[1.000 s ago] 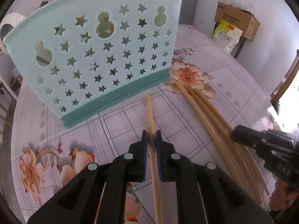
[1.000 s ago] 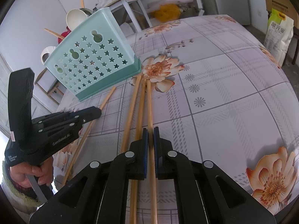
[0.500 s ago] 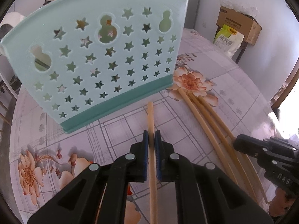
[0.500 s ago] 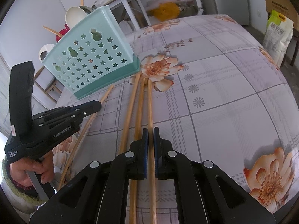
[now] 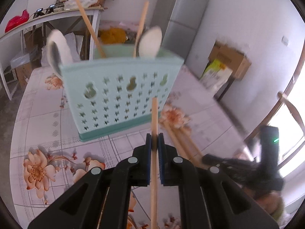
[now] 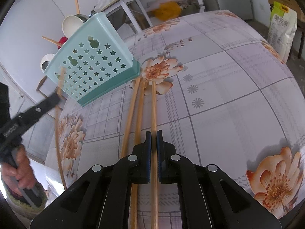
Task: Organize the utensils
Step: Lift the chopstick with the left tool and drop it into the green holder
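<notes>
My left gripper [image 5: 154, 141] is shut on a wooden chopstick [image 5: 154, 122] and holds it lifted off the table, tip in front of the teal star-holed utensil basket [image 5: 122, 95]. The basket holds two white spoons [image 5: 150, 43] and wooden sticks. My right gripper [image 6: 154, 139] is shut on another chopstick [image 6: 154, 105] that lies flat on the table, with two more chopsticks [image 6: 136, 103] beside it on the left. The basket [image 6: 91, 66] stands at the far left in the right wrist view, and the left gripper [image 6: 38, 108] with its raised chopstick shows there.
The round table has a flowered cloth [image 6: 228, 87]. A side table [image 5: 57, 17] with clutter stands behind, a fridge [image 5: 181, 19] and cardboard box [image 5: 228, 61] stand to the right. A chair back [image 5: 289, 110] is at the right edge.
My left gripper has lifted its chopstick off the table and pulled back and up from the basket, so the basket's top now shows. The right gripper has stayed in place.
</notes>
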